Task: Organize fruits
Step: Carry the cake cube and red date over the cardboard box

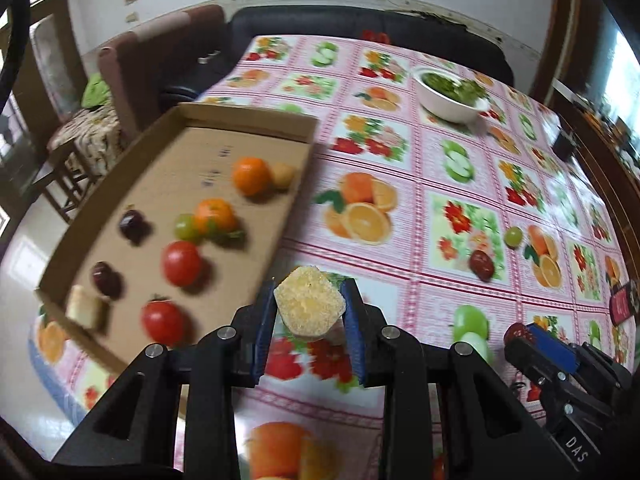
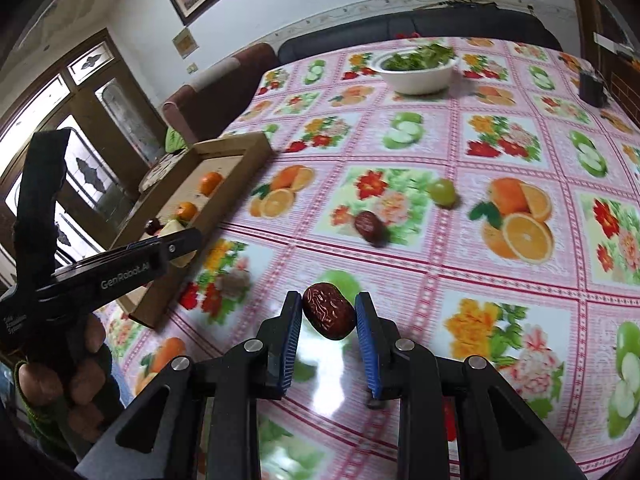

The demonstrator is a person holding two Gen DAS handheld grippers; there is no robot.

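My left gripper (image 1: 308,293) is shut on a pale yellow fruit chunk (image 1: 309,307), held above the table just right of the cardboard tray (image 1: 120,184). In the tray lie two oranges (image 1: 251,175), two tomatoes (image 1: 182,263), two dark dates (image 1: 134,224), a green grape (image 1: 186,226) and pale chunks (image 1: 86,312). My right gripper (image 2: 328,300) is shut on a wrinkled red date (image 2: 329,312), lifted over the tablecloth. A loose green grape (image 2: 442,191) and another red date (image 2: 369,226) lie on the table beyond it.
A white bowl of greens (image 2: 418,70) stands at the far side of the fruit-print tablecloth (image 2: 460,280). A small black object (image 2: 592,86) sits at the far right edge. A dark sofa and a brown chair stand behind the table. A hand (image 2: 80,380) grips the left tool.
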